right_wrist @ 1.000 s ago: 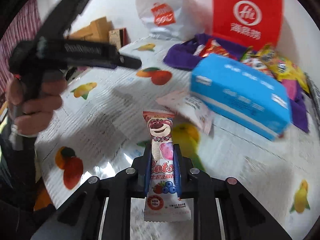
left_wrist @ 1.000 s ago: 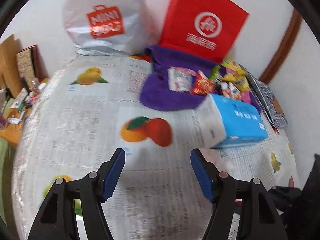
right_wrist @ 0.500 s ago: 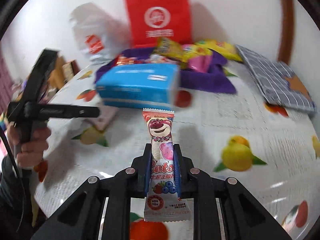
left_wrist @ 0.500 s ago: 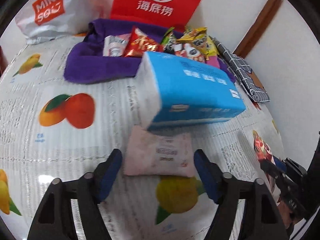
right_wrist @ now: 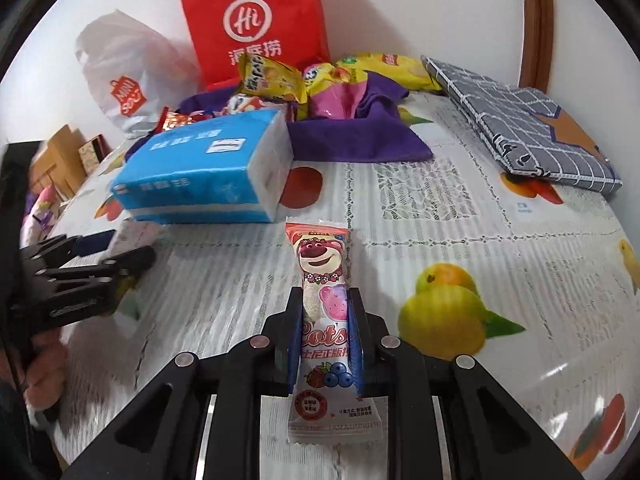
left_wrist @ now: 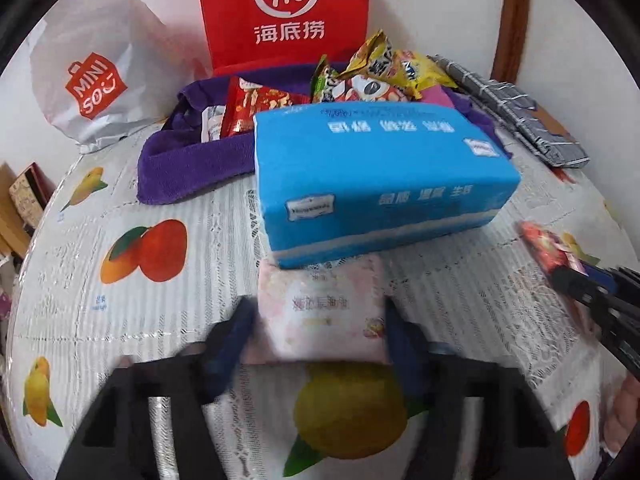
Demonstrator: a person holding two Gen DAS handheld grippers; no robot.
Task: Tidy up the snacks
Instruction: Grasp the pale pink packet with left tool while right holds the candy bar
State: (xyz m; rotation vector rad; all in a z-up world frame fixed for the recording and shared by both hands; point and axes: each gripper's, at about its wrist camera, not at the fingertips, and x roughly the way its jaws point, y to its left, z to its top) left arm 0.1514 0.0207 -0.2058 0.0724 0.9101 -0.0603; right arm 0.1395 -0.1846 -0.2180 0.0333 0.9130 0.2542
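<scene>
**Left tool closes in around the pink packet while the right tool carries the bear snack**

Nearest in the left wrist view, the left tool (left_wrist: 320, 344) now has the pink packet (left_wrist: 320, 316) between its two blue pads. Half a second ago the packet lay just ahead of the fingertips; now the tool has come forward and its jaws have just been closing. The pads stand close at both sides, but blur hides whether they already press, so I judge the grip as not yet sure. The packet lies flat on the desk (left_wrist: 180, 320), its far edge tucked under the blue tissue pack (left_wrist: 372, 176).

The right tool (right_wrist: 326, 320) stays pressed together on the bear snack bar (right_wrist: 324, 304), as before, held upright above the desk.

Both tools point steeply downward. Behind the tissue pack, the other snacks (left_wrist: 376, 76) lie on the purple cloth (left_wrist: 192, 168), probably the collecting place.
</scene>
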